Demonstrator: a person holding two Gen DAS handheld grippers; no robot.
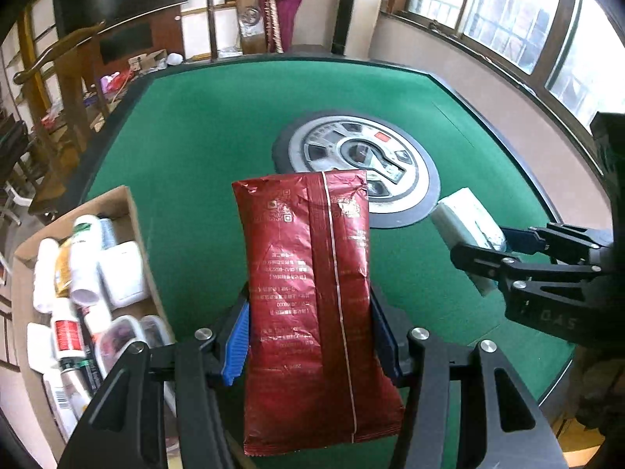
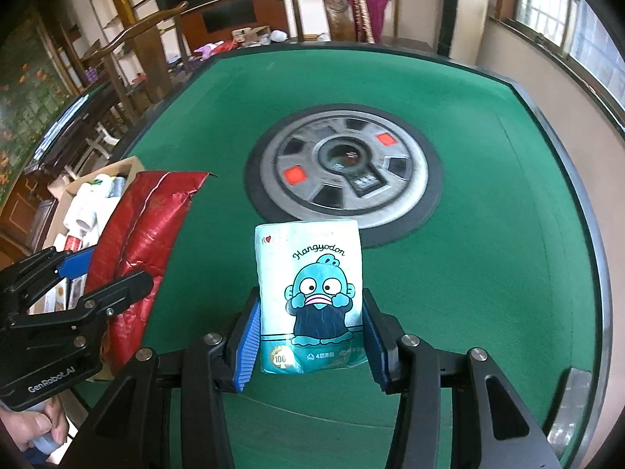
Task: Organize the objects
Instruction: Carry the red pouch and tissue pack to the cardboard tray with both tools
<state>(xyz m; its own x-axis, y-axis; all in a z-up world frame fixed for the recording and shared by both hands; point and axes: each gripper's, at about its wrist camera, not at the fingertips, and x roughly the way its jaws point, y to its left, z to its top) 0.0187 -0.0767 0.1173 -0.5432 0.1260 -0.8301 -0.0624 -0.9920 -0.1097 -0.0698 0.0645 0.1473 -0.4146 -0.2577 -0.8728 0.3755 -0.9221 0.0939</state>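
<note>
Grippers hold one pack each above the green table. The left gripper is clenched on a long red foil packet, which stands upright between its blue pads. The right gripper grasps a pale tissue pack with a blue cartoon fish on it. Further to the left, a cardboard box full of white bottles sits at the table edge. Beyond, a round grey console lies in the table centre.

Box left of pouch; tissue pack right.
</note>
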